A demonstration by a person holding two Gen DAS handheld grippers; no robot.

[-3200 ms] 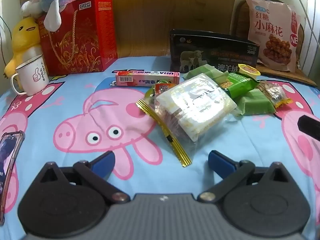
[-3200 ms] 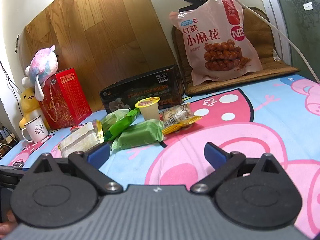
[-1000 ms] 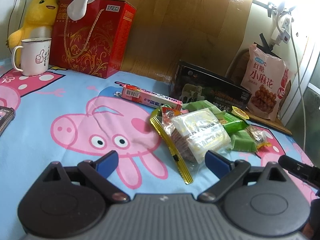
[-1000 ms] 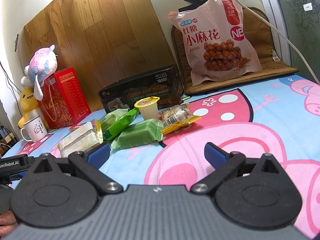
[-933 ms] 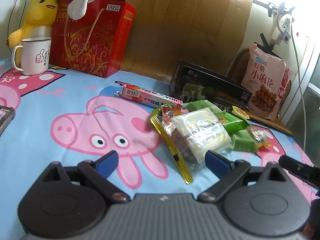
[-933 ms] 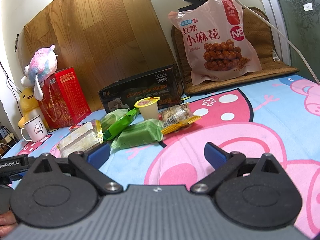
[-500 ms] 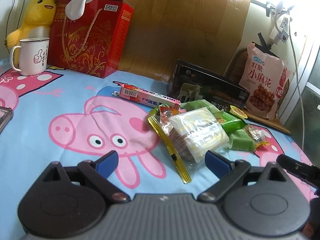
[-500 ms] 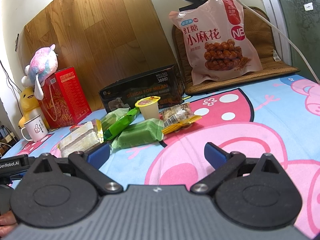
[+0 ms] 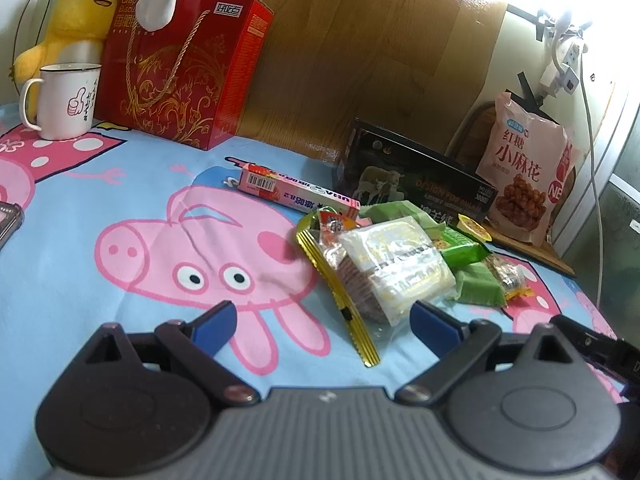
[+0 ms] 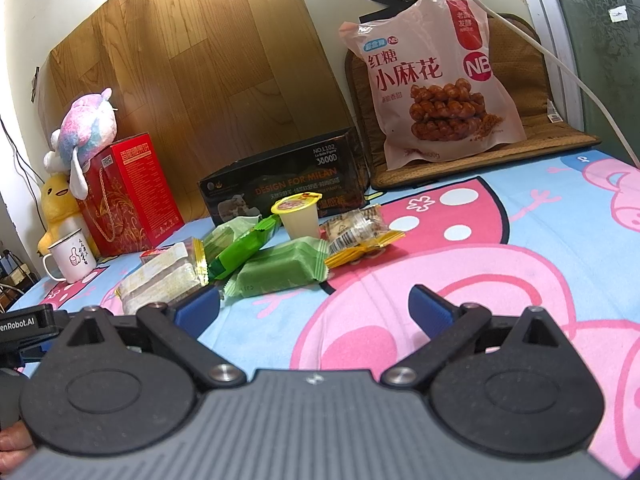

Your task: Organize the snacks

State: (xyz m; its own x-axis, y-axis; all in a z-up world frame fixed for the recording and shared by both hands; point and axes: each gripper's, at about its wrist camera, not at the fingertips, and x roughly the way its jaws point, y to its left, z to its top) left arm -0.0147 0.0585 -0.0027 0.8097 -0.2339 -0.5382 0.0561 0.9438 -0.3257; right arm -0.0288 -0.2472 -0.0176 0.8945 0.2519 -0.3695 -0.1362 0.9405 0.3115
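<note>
The clear cake packet (image 9: 384, 270), with its gold zigzag seal strip (image 9: 340, 300), lies at the near edge of the snack heap on the cartoon-pig sheet (image 9: 120, 208), just ahead of the left gripper (image 9: 324, 320) toward one o'clock. It looks light and soft: crinkly film over a spongy filling, so a hard squeeze would likely crush it. The sealed gold edge is the stiffer, flatter part and probably the safest place to pinch; the film itself will likely slip.

Behind it, toward twelve o'clock, a pink candy box (image 9: 298, 196) lies flat; rigid card, easy to take across its narrow sides. At two o'clock sit the green wrapped cakes (image 9: 478, 286), a bright green pouch (image 9: 460, 246), a jelly cup (image 10: 298, 216) with a yellow foil lid and a small clear-wrapped sweet (image 10: 354, 228), all touching or overlapping. The cup seems the only firm round piece and may roll if tipped.

Farther back stand a black carton (image 9: 416, 188), a big pink snack bag (image 10: 436, 80) leaning at the wall, a red gift box (image 9: 180, 72) and a white mug (image 9: 66, 100).

Both tools are spread wide and hold nothing: the left faces the packet, the right gripper (image 10: 316, 310) hovers over bare sheet with the green cakes at eleven o'clock.
</note>
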